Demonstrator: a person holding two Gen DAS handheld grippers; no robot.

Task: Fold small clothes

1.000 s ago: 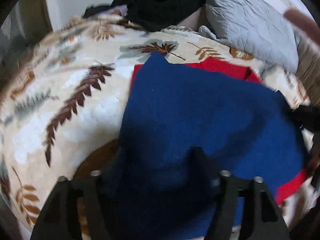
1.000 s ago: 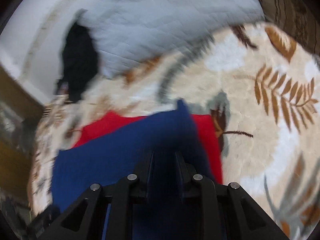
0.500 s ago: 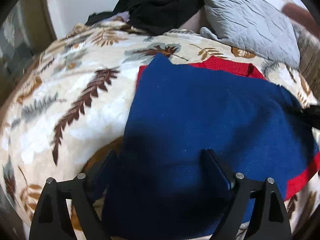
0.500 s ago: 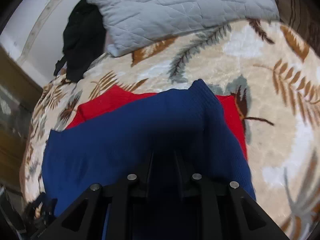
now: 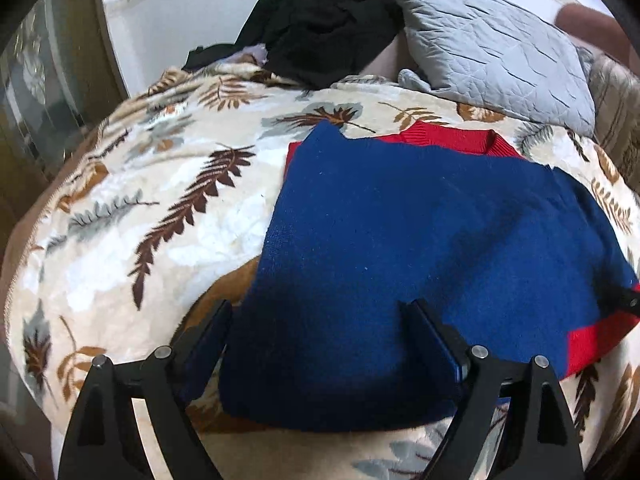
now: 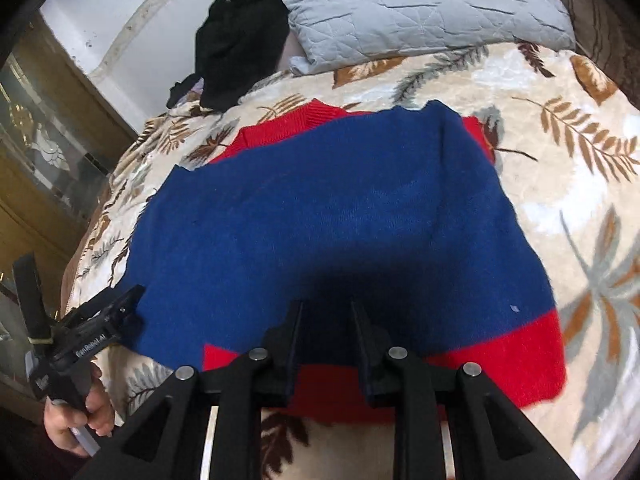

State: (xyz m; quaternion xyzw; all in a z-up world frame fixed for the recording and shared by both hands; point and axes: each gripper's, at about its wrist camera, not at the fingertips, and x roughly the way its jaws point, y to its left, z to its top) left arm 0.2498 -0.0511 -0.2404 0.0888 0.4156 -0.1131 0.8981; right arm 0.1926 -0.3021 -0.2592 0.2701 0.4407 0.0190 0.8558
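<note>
A blue and red knit sweater [image 5: 420,240] lies folded flat on the leaf-patterned blanket [image 5: 140,220], blue panel on top, red collar at the far side and red hem along the near edge [image 6: 500,364]. My left gripper [image 5: 316,316] is open wide, its fingers apart over the sweater's near left edge, holding nothing. My right gripper [image 6: 326,312] is open with a narrow gap, just above the red hem, with no cloth between its fingers. The left gripper also shows in the right wrist view [image 6: 120,304], at the sweater's left edge.
A grey quilted pillow [image 5: 492,48] and a heap of black clothes [image 5: 324,20] lie at the head of the bed. A glass-fronted wooden cabinet [image 6: 36,152] stands left of the bed. A white wall is behind.
Both grippers have let go of the blue fold and drawn back toward the near edge. The sweater now lies flat, and the left gripper has opened wide.
</note>
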